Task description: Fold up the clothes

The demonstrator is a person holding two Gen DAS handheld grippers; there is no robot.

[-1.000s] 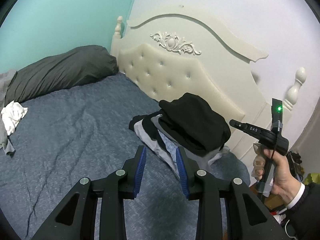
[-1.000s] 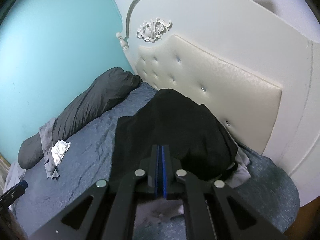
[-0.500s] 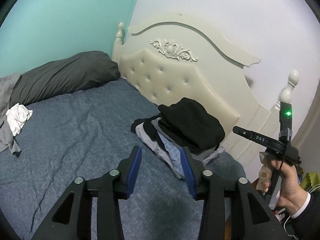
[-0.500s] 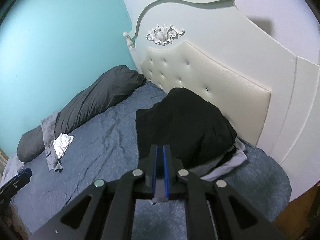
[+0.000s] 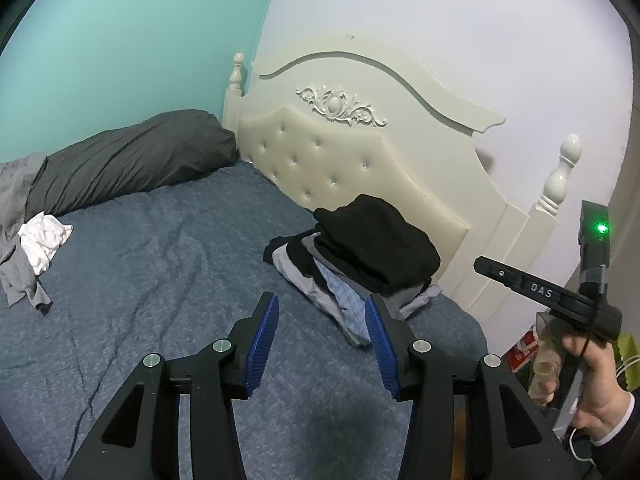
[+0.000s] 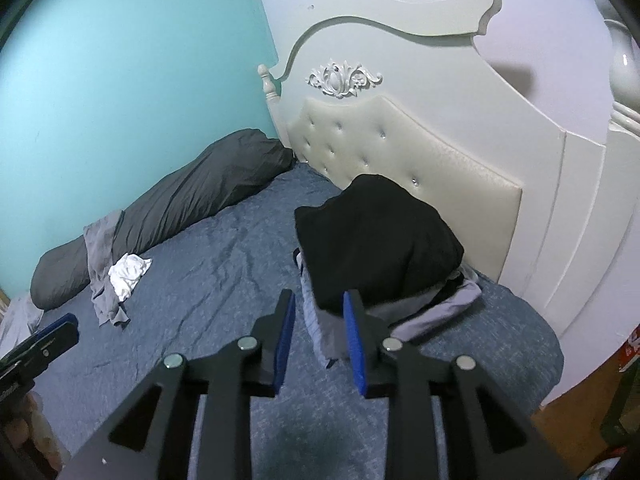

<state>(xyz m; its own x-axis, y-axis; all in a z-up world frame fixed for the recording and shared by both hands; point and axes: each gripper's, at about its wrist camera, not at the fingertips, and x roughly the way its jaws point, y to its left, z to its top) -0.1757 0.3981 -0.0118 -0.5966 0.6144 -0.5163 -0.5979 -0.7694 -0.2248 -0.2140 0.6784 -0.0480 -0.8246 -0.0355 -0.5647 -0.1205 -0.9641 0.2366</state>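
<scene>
- The left tool [image 5: 322, 316] hangs over the near part of the bed [image 5: 160, 264], its jaws spread and opening, with nothing between them but the blue bedspread below.
- The right tool [image 6: 318, 312] also hangs above the bed, its jaws a narrower gap apart and opening; the pads press on nothing.
- The pile of clothes [image 5: 352, 256] lies at the far right of the bed, just beside the padded headboard [image 5: 340, 160]. A black garment [image 6: 376, 240] sits on top; grey and checked pieces stick out underneath.
- From the right wrist view, the pile's near edge shows past the right tool's fingertips, clear of the pads.
- At the far left a long dark pillow [image 5: 128, 160] runs along the turquoise wall [image 5: 140, 40].
- A crumpled white cloth [image 5: 44, 236] and a loose grey garment [image 5: 18, 264] lie near the pillow's near end, well apart from the pile.
- The wide middle of the bedspread is creased.
- In the left wrist view a hand [image 5: 592, 392] with a dark sleeve and white cuff grips the right tool's handle at the far right, past the bed's edge; a green light [image 5: 601, 227] glows on top of it.
- A white bedpost [image 5: 562, 176] stands at the headboard's right end.
</scene>
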